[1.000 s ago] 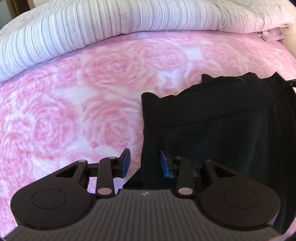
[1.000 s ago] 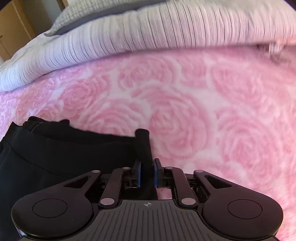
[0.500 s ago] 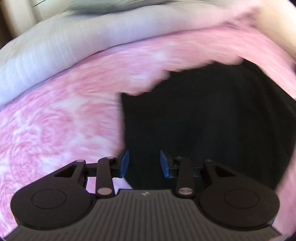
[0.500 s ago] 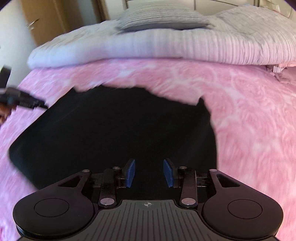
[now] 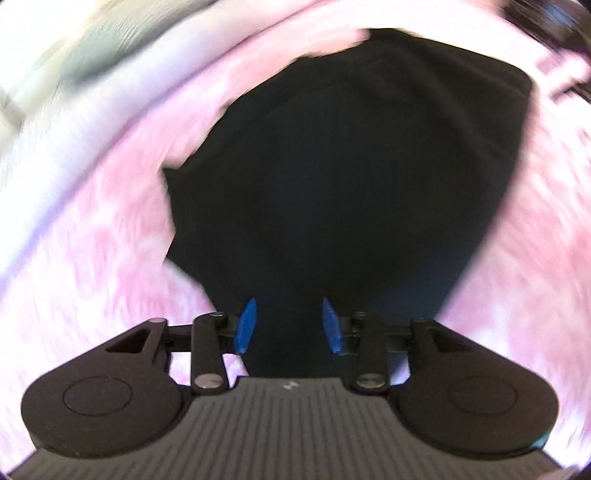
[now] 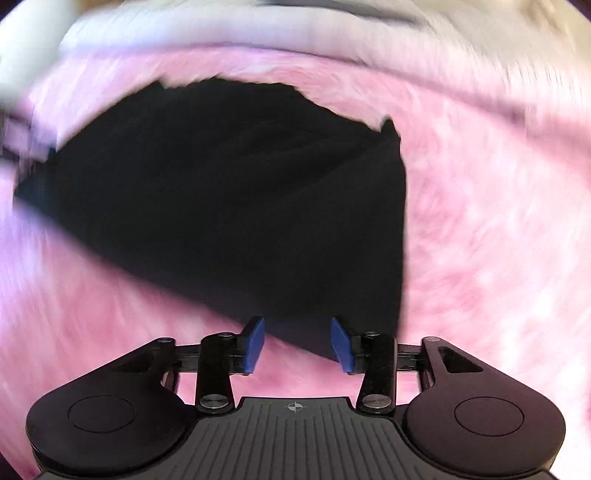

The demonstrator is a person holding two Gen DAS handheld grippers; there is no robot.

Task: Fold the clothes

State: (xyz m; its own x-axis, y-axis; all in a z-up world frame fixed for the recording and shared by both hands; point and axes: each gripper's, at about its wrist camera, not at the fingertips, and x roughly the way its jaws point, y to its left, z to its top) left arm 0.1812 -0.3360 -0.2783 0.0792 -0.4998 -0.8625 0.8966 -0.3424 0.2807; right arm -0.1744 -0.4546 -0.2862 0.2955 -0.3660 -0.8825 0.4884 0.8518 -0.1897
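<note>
A black garment (image 5: pixel 351 177) lies flat on the pink rose-patterned blanket (image 5: pixel 110 229); both views are blurred by motion. My left gripper (image 5: pixel 289 325) hovers over the garment's near end. Its jaws are opening, and the blue pads (image 5: pixel 246 325) press on nothing. In the right wrist view the same black garment (image 6: pixel 229 199) spreads out to the left. My right gripper (image 6: pixel 297 345) hangs above its near corner, also opening, with the pads (image 6: pixel 341 345) clear of the cloth.
A pale ribbed duvet (image 6: pixel 221 26) is heaped along the far side of the bed, and shows as a duvet (image 5: pixel 74 74) at the upper left in the left wrist view. Pink blanket (image 6: pixel 498 240) surrounds the garment on all sides.
The right gripper let go of the black fold it was pinching and opened wide. Both grippers pulled back and rolled, so more of the garment shows. The left jaws stand wider.
</note>
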